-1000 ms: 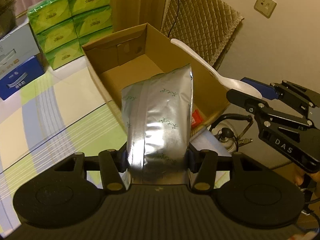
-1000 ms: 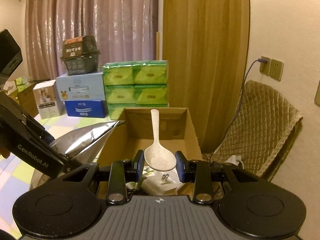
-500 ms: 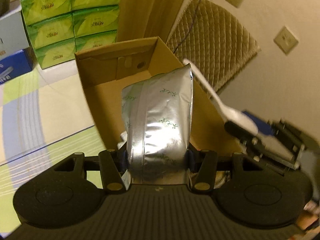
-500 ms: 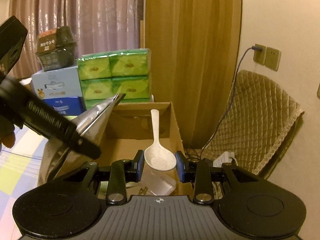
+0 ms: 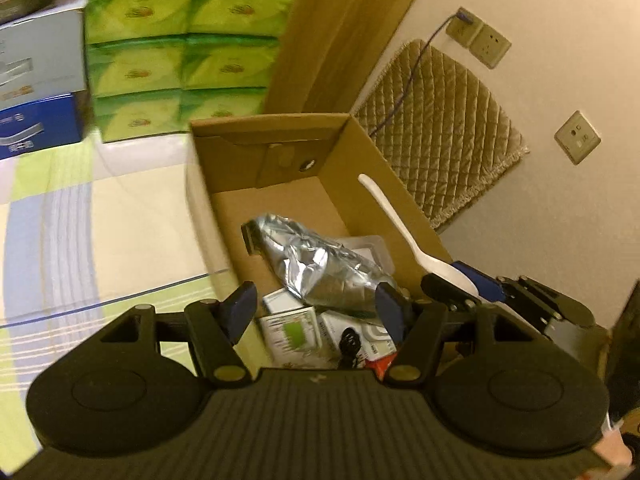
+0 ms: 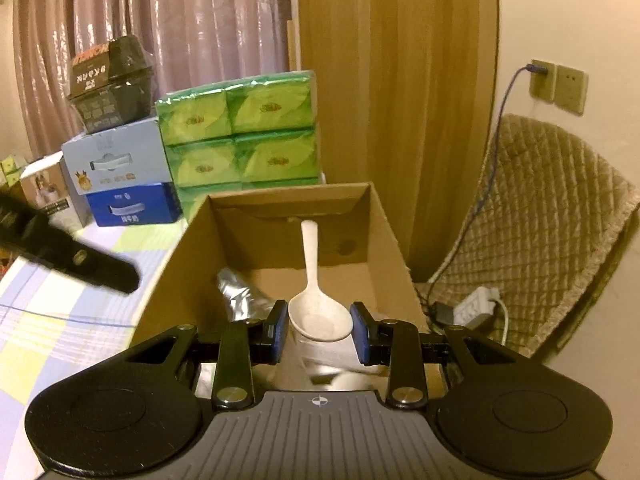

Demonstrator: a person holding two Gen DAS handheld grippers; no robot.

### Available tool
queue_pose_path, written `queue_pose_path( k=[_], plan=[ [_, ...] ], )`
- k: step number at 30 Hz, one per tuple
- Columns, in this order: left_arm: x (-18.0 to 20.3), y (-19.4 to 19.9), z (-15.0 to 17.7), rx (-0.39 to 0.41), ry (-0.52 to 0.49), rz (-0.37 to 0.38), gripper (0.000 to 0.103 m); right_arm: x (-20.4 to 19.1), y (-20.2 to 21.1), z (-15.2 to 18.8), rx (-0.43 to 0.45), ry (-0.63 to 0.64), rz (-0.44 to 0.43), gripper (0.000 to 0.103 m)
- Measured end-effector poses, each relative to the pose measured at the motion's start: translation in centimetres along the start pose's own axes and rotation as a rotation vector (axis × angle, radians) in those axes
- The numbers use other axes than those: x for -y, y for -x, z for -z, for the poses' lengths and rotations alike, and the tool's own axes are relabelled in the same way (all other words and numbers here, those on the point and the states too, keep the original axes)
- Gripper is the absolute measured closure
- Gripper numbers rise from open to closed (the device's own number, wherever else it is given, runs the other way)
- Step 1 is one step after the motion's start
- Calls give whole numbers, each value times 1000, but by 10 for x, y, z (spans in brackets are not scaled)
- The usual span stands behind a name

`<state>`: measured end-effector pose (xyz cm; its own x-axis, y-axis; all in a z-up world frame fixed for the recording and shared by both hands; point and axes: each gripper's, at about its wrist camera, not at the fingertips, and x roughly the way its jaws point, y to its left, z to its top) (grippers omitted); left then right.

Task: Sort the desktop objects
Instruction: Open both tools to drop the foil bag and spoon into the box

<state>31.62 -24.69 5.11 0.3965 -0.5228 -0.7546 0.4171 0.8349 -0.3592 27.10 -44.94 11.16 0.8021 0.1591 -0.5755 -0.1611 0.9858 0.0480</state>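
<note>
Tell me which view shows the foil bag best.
Left wrist view: the foil bag lies nearly whole in the box, on top of small packages. The right wrist view shows only its end, behind the right hand-held gripper and spoon.

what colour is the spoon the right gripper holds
Off-white spoon, clearest in the right wrist view.

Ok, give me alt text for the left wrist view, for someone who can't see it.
The left tongs hang open above a cardboard box, where a silver foil bag lies on small packages. At right, the right tongs hold a white spoon over the box; green tissue packs are stacked behind.
</note>
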Motion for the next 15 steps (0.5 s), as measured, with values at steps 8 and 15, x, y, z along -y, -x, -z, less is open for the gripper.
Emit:
queue_pose_path(
  k=[8,15],
  plan=[
    [-20,36,28,38,-28,-41,35,1,12,5,-24,-62,-25,40],
    [-21,70,68,92,-18,-82,18,4,60,34,-48,-130,-5,21]
  ],
)
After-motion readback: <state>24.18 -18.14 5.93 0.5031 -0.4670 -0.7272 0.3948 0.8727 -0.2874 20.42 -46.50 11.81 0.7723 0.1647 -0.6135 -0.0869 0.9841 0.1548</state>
